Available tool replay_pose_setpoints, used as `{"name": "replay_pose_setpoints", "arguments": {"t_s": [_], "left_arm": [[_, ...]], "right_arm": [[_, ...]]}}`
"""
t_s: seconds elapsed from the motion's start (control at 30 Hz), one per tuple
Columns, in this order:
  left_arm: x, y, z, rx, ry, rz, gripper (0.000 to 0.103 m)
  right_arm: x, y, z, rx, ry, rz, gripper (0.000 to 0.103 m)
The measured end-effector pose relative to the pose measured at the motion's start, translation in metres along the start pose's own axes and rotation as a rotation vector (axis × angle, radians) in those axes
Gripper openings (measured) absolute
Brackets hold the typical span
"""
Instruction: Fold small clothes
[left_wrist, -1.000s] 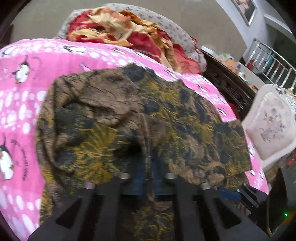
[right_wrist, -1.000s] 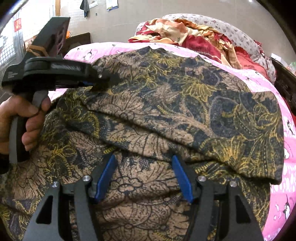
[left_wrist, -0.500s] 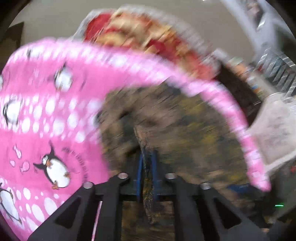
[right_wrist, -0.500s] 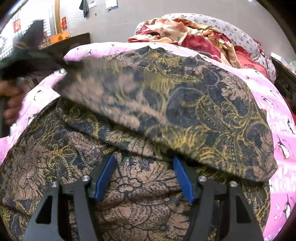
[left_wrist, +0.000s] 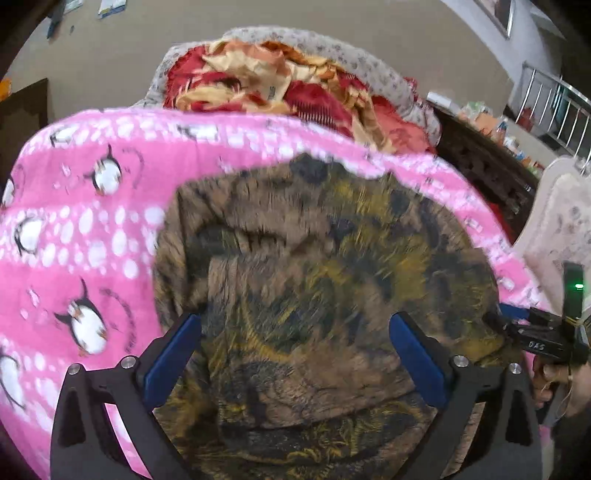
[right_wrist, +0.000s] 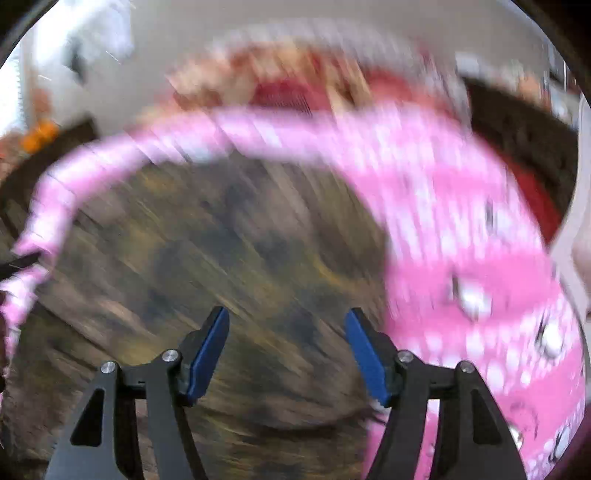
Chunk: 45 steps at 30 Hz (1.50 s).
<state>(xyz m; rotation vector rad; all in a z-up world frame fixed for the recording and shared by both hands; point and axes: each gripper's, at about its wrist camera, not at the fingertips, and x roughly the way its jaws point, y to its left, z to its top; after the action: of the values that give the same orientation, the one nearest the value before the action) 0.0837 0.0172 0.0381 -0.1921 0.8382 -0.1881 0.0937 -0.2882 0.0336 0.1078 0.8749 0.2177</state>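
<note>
Two handheld grippers worked over a brown, gold and navy patterned garment (left_wrist: 314, 288) that lay folded over itself on a pink penguin-print blanket (left_wrist: 81, 236). The left gripper (left_wrist: 295, 350) was spreading its jaws, the blue pads (left_wrist: 173, 358) standing wide to either side of the cloth and pressing on nothing. The right gripper (right_wrist: 288, 350) hung over the garment's right part, near its edge against the blanket, its blue pads apart with nothing clamped between them; that view was heavily smeared by motion. In the left wrist view the right gripper's black body also showed at the garment's far right edge, held in a hand (left_wrist: 554, 384). Behind the blanket sat a heap of red and cream bedding (left_wrist: 288, 85), with dark wooden furniture (left_wrist: 484, 166) and a pale cushioned chair (left_wrist: 561, 225) to the right.
</note>
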Motion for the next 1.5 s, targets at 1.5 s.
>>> {"name": "replay_pose_setpoints", "arguments": {"t_s": [1.5], "left_arm": [[0.042,-0.019,-0.002,-0.034,0.05,0.005,0.076]], "right_arm": [[0.041,0.072,-0.014,-0.046,0.011,-0.092,0.103]]}}
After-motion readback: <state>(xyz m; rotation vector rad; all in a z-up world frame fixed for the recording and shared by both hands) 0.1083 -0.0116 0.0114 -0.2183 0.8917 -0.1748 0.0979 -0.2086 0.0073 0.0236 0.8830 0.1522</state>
